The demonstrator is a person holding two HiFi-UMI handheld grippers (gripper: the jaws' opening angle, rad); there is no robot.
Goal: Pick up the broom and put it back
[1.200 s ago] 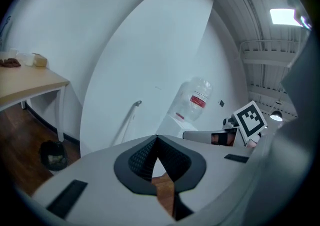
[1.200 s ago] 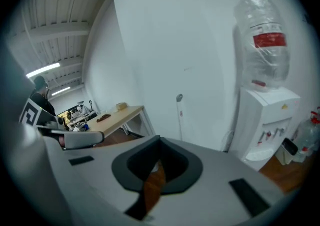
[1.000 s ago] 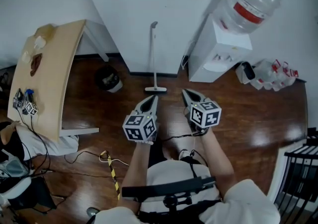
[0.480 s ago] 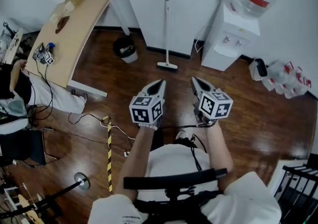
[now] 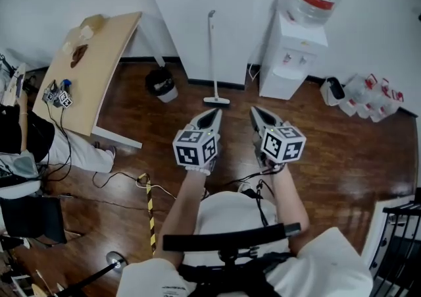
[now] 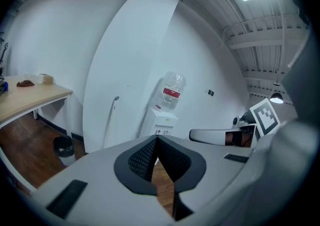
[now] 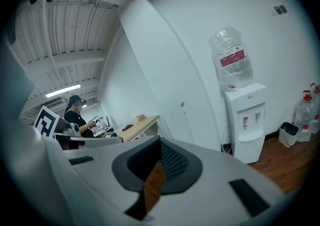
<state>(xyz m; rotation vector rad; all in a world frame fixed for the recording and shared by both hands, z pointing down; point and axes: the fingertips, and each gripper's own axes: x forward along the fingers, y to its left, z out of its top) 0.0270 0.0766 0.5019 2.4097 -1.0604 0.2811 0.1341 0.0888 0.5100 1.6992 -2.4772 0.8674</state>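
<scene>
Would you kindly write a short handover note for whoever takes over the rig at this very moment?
Left claw: shut, empty, held out in front of the person.
Right claw: shut, empty, beside the left one.
White long-handled broom: stands upright against the white wall panel, between the small black bin and the white water dispenser, ahead of both claws and clear of them.
Done: no grasp shows; whether the broom was already returned cannot be told.
Left, if it has not been handled: step closer, open a claw, take the handle, then put the broom back.
</scene>
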